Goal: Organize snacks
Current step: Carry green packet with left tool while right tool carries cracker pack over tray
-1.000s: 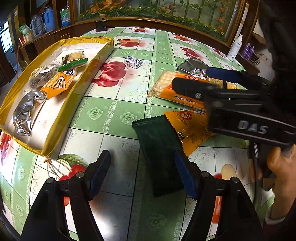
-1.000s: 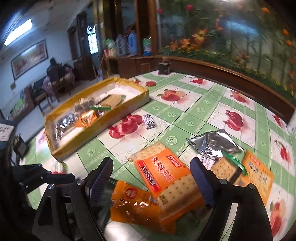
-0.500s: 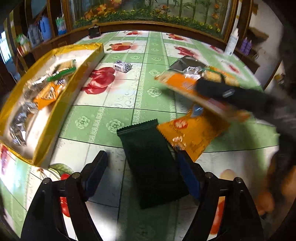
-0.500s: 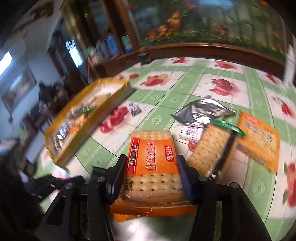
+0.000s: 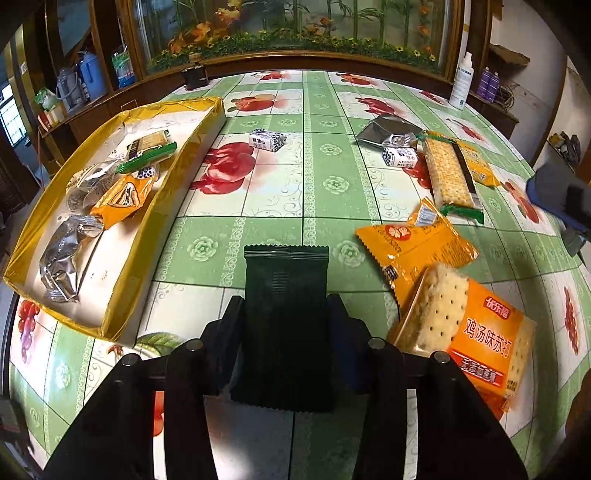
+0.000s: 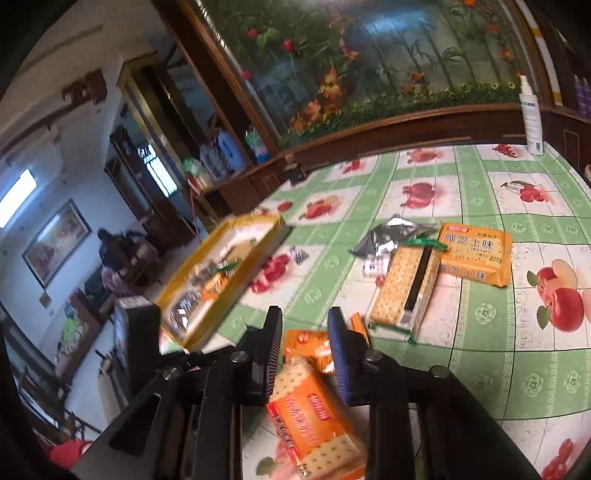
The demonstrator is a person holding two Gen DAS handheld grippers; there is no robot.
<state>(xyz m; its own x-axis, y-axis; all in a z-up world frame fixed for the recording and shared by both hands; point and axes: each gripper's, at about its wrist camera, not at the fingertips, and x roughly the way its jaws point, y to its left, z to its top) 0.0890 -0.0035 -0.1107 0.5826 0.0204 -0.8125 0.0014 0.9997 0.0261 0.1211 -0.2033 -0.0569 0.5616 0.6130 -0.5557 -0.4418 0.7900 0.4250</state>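
A: Room: wood-framed aquarium (image 5: pixel 295 33) with plants and orange flowers along the far wall; white bottle (image 6: pixel 531 114) on its ledge; framed picture (image 6: pixel 55 243) on the left wall in the right wrist view.

B: Surface?

A: Tabletop (image 5: pixel 314 184) under a green-checked oilcloth printed with red fruit.

B: Containers?

A: One gold tray (image 5: pixel 147 236), far left. Inside: a silver pack (image 5: pixel 61 258) at the near end, an orange pack (image 5: pixel 122 199) mid-tray, a green-edged cracker pack (image 5: pixel 147 147) further back. Some clear wrappers between them; contents not legible.

B: Loose snacks?

A: Small white candy (image 5: pixel 266 141) just beside the tray's far corner. On the right, a silver pouch (image 5: pixel 388 129), a second white candy (image 5: pixel 400 158) and a long cracker sleeve (image 5: pixel 448 173) clustered together. Orange sachet (image 5: pixel 417 247) nearer.

B: Left hand-held gripper (image 5: pixel 284 328)?

A: Closed on a dark green pack (image 5: pixel 286 295), fingers pressing both its long edges. Pack points away, far end over the tabletop.

B: Right hand-held gripper (image 6: pixel 304 350)?

A: Fingers drawn in narrow around the upper end of an orange soda-cracker pack (image 6: pixel 314 417). Frame is blurred; contact looks firm on the left pad, cannot tell on the right. The left wrist view shows that pack tilted at the right of the green one, over the sachet's edge.
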